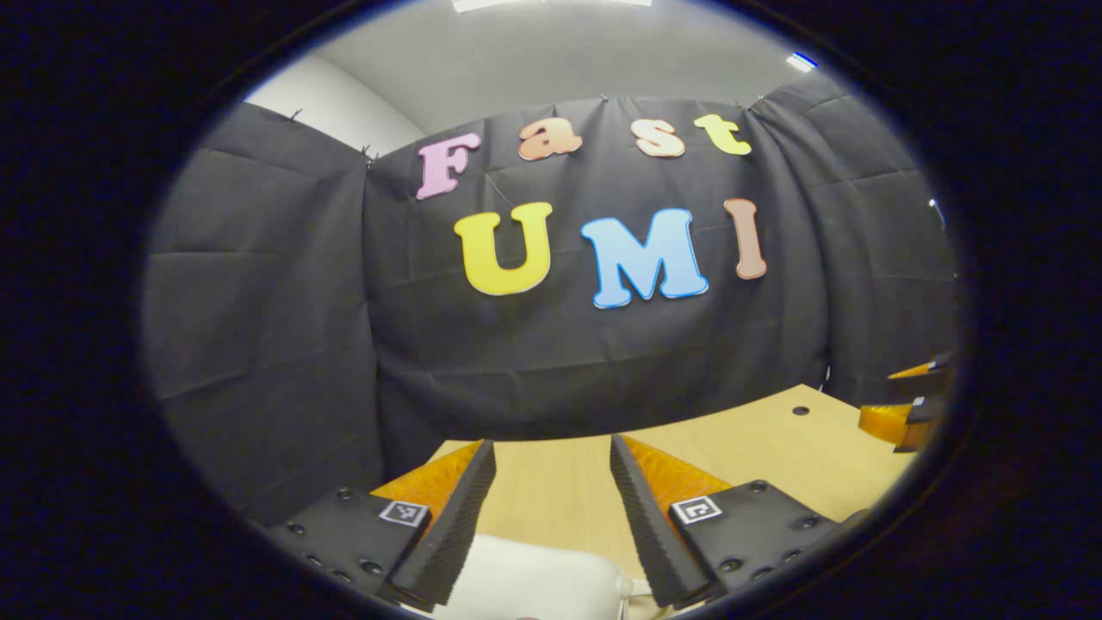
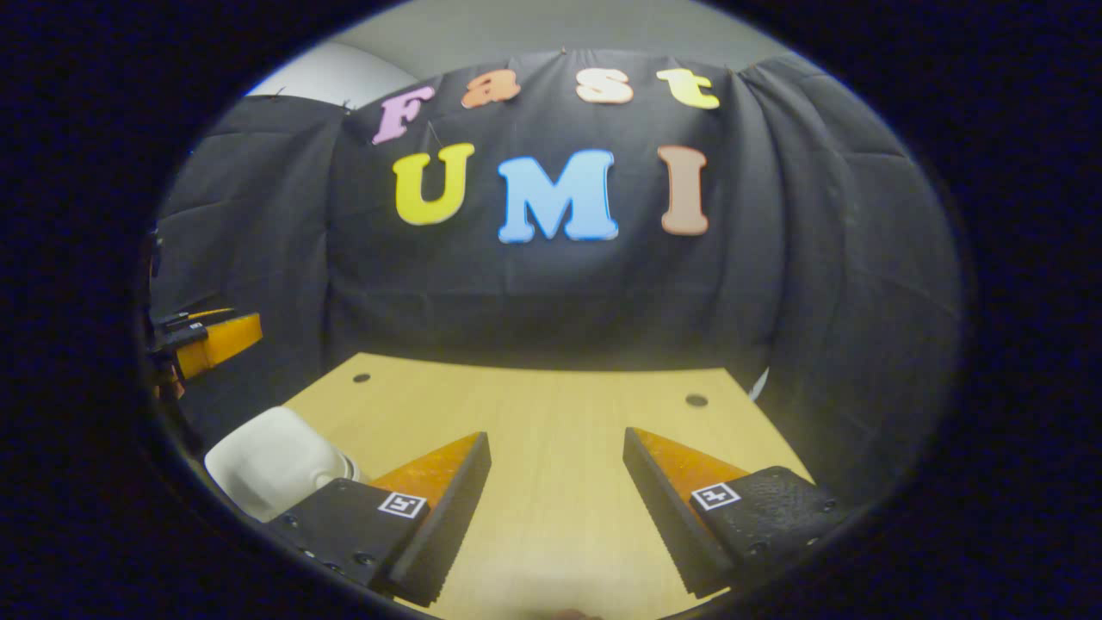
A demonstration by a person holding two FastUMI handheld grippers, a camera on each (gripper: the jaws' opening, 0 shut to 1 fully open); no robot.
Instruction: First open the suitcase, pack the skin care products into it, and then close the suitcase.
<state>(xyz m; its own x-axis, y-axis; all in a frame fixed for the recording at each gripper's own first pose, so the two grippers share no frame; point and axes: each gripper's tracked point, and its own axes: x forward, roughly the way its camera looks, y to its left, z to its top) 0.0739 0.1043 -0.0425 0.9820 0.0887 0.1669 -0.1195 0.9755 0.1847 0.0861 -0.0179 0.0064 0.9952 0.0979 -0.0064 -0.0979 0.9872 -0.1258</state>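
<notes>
A white hard-shelled suitcase [image 1: 534, 579] with rounded corners lies on the wooden table [image 1: 758, 448], just below and between my left gripper's fingers. My left gripper [image 1: 553, 446] is open above it and holds nothing. In the right gripper view the same suitcase [image 2: 274, 461] lies at the table's near left corner, left of my right gripper [image 2: 557, 437]. That gripper is open over bare tabletop [image 2: 551, 405]. I cannot tell whether the suitcase lid is open or shut.
The black cloth wall [image 2: 551, 293] rises close behind the table's far edge. The right gripper [image 1: 895, 398] hovers at the far right of the left gripper view. The left gripper [image 2: 225, 327] hangs at the left edge of the right gripper view, above the suitcase. Small round holes [image 2: 696, 400] dot the tabletop.
</notes>
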